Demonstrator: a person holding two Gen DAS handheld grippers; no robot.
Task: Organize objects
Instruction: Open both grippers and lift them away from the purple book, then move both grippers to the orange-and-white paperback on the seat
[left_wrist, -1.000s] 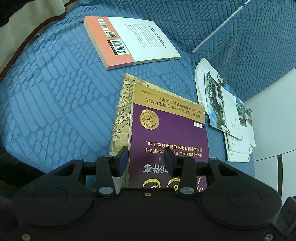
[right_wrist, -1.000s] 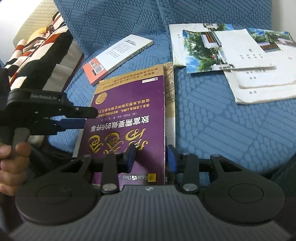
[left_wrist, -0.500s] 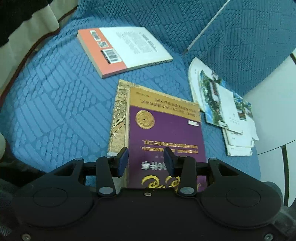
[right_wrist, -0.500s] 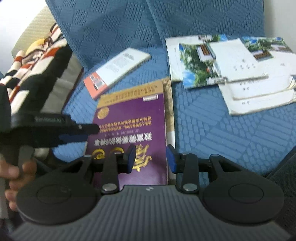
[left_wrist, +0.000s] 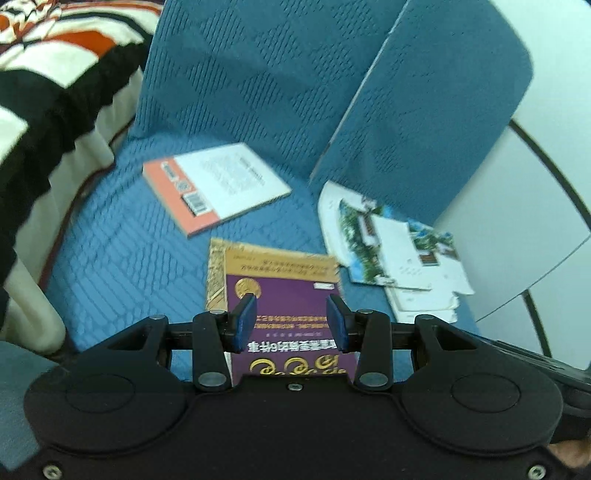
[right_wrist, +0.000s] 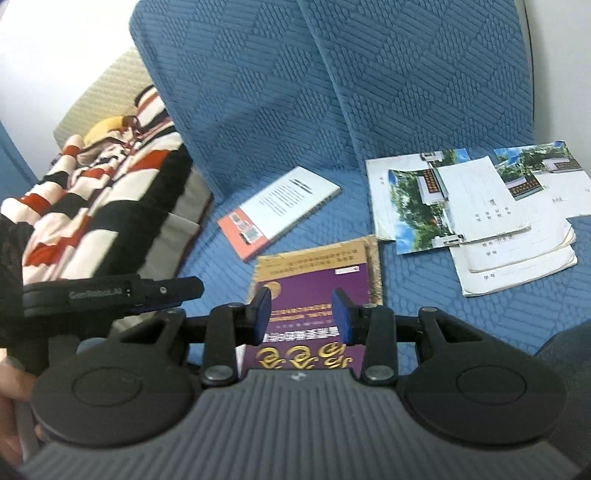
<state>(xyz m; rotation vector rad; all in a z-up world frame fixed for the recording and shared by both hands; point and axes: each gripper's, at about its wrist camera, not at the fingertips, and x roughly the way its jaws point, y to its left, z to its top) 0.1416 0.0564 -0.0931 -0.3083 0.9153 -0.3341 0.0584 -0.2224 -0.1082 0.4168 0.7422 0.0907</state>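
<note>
Both claws empty, jaws part-way apart, nothing between the pads. Left claw (left_wrist: 291, 323) and right claw (right_wrist: 303, 315) hang above the purple book (right_wrist: 314, 295), which lies flat on the blue sofa seat (right_wrist: 424, 306), stacked on a gold-edged book (left_wrist: 216, 280); likely stacked to start one pile. Orange-and-white book (left_wrist: 218, 184) lies apart at 11 o'clock from the purple one; loose booklets (right_wrist: 472, 218) overlap at 2 o'clock, not yet gathered. Striped blanket (right_wrist: 103, 199) at 9 o'clock.

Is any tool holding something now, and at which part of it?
Nothing is held. Both the left tool and right tool are open above the purple book.
</note>
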